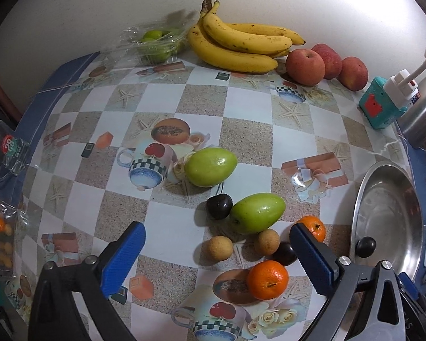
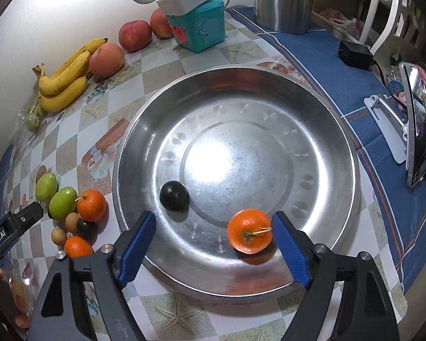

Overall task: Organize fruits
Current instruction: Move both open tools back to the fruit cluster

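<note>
over the steel bowl [image 2: 269, 91], the right tongs [image 2: 213, 244] point steeply down with the blue pads wide apart and nothing gripped. a mandarin [image 2: 250, 230] lies loose on the bowl floor just inside the right-hand pad, close to it, though contact cannot be told. a dark plum [image 2: 174, 196] sits apart from it, also in the bowl, nearer the other pad.

over the checked table [image 1: 252, 105], the left tongs [image 1: 215, 253] stand fully spread and empty. between and just beyond the pads lies a cluster of loose fruit: a mandarin [image 1: 267, 280] nearest, a dark plum [image 1: 284, 253] and two tan longans [image 1: 217, 248] [image 1: 266, 241] behind it, a second mandarin [image 1: 312, 227] partly hidden by the right-hand pad, then a green fruit [image 1: 258, 213] touching another dark plum [image 1: 219, 206], and a second green fruit [image 1: 210, 166] farther out.

by the back wall lie a bunch of bananas [image 1: 238, 42], three red apples [image 1: 305, 66] to their right, and a clear plastic box of small green fruit [image 1: 153, 42] to their left. a teal box [image 1: 380, 105] stands near the apples.
</note>
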### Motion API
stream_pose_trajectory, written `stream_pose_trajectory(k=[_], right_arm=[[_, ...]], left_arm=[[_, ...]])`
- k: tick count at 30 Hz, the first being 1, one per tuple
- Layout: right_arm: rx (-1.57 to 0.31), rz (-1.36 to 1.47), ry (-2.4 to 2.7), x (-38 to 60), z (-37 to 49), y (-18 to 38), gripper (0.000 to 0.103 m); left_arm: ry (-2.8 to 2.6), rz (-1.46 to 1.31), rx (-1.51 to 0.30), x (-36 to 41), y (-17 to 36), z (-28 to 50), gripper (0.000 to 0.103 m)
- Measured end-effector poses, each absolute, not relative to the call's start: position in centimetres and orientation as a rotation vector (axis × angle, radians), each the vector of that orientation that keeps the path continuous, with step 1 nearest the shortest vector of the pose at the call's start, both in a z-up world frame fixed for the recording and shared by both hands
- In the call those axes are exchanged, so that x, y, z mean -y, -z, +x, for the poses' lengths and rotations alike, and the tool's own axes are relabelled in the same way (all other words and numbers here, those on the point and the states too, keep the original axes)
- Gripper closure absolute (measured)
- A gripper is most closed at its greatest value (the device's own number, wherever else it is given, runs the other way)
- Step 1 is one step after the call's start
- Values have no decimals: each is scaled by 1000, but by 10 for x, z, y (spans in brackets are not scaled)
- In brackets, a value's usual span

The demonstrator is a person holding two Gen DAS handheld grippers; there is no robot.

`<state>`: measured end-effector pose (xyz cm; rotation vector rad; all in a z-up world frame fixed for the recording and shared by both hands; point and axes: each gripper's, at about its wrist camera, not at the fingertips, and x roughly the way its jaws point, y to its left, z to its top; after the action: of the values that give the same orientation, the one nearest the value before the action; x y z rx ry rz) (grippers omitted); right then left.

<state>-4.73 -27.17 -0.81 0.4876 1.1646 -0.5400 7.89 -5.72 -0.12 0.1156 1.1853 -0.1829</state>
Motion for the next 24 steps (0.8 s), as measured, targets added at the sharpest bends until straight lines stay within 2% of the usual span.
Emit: stream_pose_trajectory(k=[3, 5, 6, 24], right_arm=[[-1161, 477, 536, 271, -47, 9, 16], [-1160, 467, 533, 269, -46, 8, 8], [-1155, 459, 528, 268, -45, 7, 8], [-1110, 427, 433, 225, -33, -8, 8]], left_arm=[[175, 116, -1180, 56, 1, 79, 0], [171, 116, -1172, 54, 1, 78, 0], [171, 116, -1169, 53, 1, 78, 0], [104, 65, -1146, 9, -10, 77, 0]])
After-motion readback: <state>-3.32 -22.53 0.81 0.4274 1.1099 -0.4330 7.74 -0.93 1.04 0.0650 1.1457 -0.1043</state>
